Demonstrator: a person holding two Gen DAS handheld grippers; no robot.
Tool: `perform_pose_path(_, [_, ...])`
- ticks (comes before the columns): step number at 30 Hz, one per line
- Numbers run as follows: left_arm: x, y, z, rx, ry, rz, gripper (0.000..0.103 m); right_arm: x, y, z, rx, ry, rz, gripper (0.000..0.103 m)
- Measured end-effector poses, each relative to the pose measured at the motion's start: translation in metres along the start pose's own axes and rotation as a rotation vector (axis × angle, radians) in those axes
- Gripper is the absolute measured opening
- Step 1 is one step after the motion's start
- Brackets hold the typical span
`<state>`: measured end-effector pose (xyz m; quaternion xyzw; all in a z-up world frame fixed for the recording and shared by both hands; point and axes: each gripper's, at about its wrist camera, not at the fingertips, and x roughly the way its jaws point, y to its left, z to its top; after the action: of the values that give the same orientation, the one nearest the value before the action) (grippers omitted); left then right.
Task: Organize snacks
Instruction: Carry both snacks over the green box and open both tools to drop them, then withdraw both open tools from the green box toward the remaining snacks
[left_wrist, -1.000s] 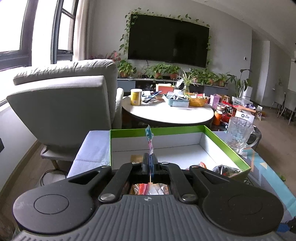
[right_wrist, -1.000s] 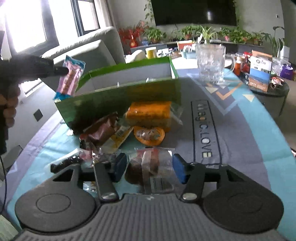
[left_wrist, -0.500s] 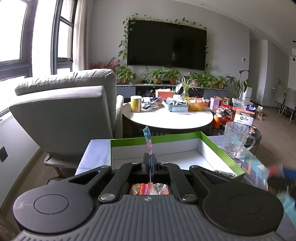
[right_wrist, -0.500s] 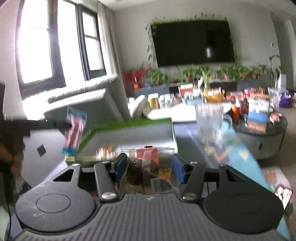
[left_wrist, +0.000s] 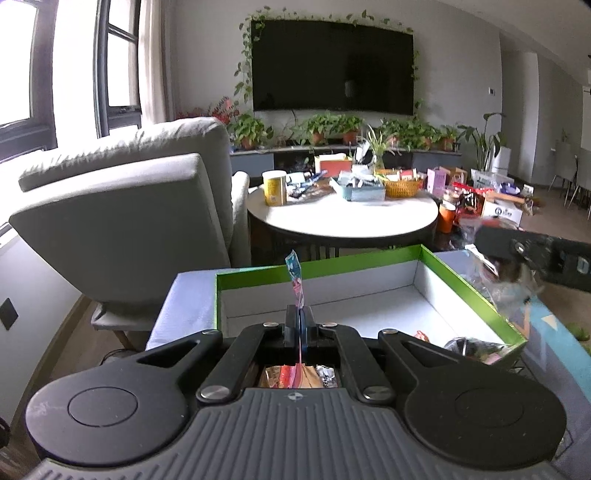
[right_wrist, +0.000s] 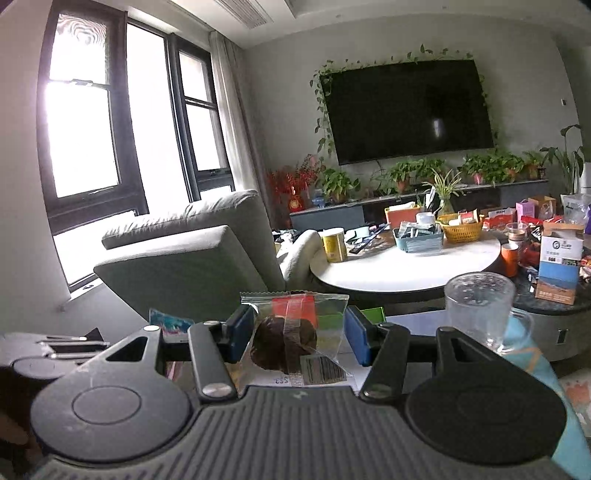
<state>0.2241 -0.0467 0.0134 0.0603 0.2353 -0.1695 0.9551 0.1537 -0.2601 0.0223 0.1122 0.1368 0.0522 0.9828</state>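
Pinching a thin pink-and-blue snack sachet (left_wrist: 296, 284) edge-on, the left gripper (left_wrist: 300, 320) has its jaws pressed together above the green-rimmed box (left_wrist: 467, 286). The right gripper (right_wrist: 301, 338) clamps a clear-wrapped brown cake (right_wrist: 286, 341) between blue pads (right_wrist: 242, 330), beside a glass mug (right_wrist: 480, 310).

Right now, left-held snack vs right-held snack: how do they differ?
The thin pink-and-blue packet is pinched edge-on in the left gripper, standing upright, with the jaws almost touching. The clear-wrapped dark cake sits face-on in the right gripper, far bulkier, jaws wide around it. The packet's wrapper is opaque and printed; the cake's is see-through with a red strip. Both are sealed single snacks held off the table near the green box.
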Motion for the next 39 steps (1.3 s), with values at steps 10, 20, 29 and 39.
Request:
perform_pose_path(10, [0.039,-0.01,-0.004,0.034,0.052,-0.052,0.008,0.039,-0.011,-0.015,0.015,0.099,-0.033,0.057])
perform_pose_path(20, [0.028,-0.01,-0.008,0.063,0.05,-0.039,0.028,0.037,-0.022,-0.025,0.085,0.15,-0.052,0.071])
perform_pose_path(29, [-0.019,0.007,-0.018,0.017,0.014,-0.018,0.033,-0.019,-0.026,-0.029,0.052,-0.007,-0.13,0.071])
perform_pose_path(39, [-0.058,0.024,-0.05,-0.079,0.049,-0.004,0.033,-0.059,-0.03,-0.048,0.051,0.056,-0.134,0.071])
